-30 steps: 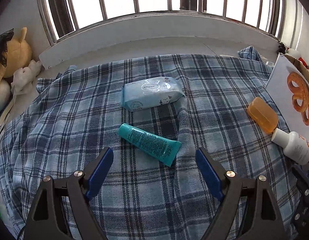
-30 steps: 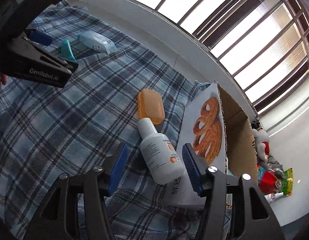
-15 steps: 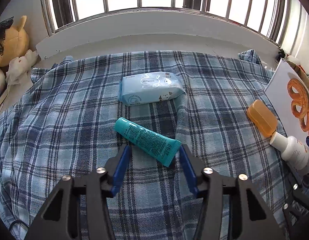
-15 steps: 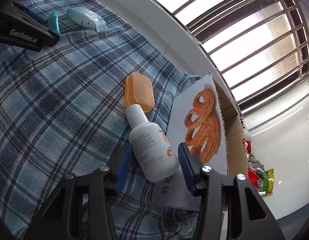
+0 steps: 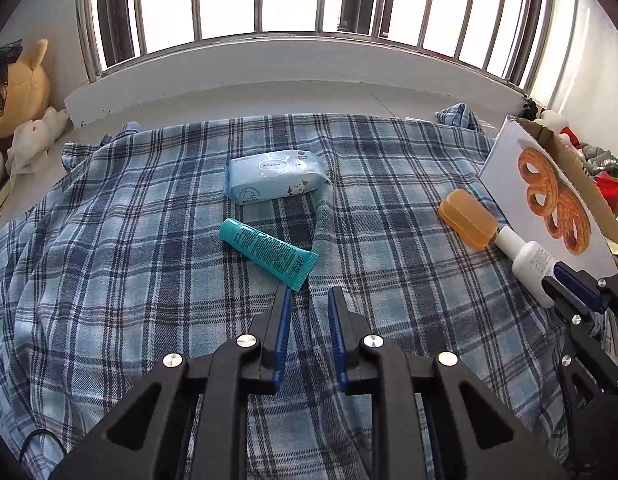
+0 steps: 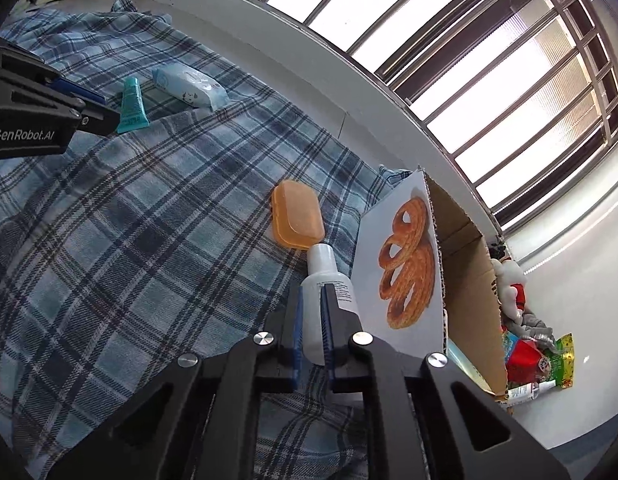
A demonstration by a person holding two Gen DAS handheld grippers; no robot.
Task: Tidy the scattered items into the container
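- Plaid blanket (image 5: 149,240): covers the whole work surface below the barred window. All four loose items lie on it, and none has shifted over the last second.
- Cardboard box (image 6: 461,264): the container, with a pastry picture on its side, stands at the blanket's right edge. Its inside is mostly hidden, and I can't see anything in it.
- Left gripper (image 5: 309,304): the jaws have just been closing and now stand a narrow gap apart, with only cloth showing between them. The tube's crimped end sat between the tips half a second ago. It now lies just ahead of them, ungripped.
- Right gripper (image 6: 313,292): the jaws have just closed to a slit. White plastic shows through the slit, but the bottle is far wider and looks unsquashed. My judgement is that it is closed over the bottle and not holding it.
- My reading is that both closures caught nothing, so no item is in hand yet and the jaws must reopen before any pick.
- Wet-wipes pack (image 5: 275,176): lies flat at mid-blanket, farthest from the box, with its long axis roughly parallel to the sill.
- White bottle (image 6: 325,268): lies on its side just beside the box's printed face. Its long axis runs along that face, base toward the right gripper, cap apparently touching the soap case.
- Teal tube (image 5: 269,248): lies diagonally, cap toward the window and left, crimp toward the left gripper.
- Orange soap case (image 6: 297,216): lies flat near the box.
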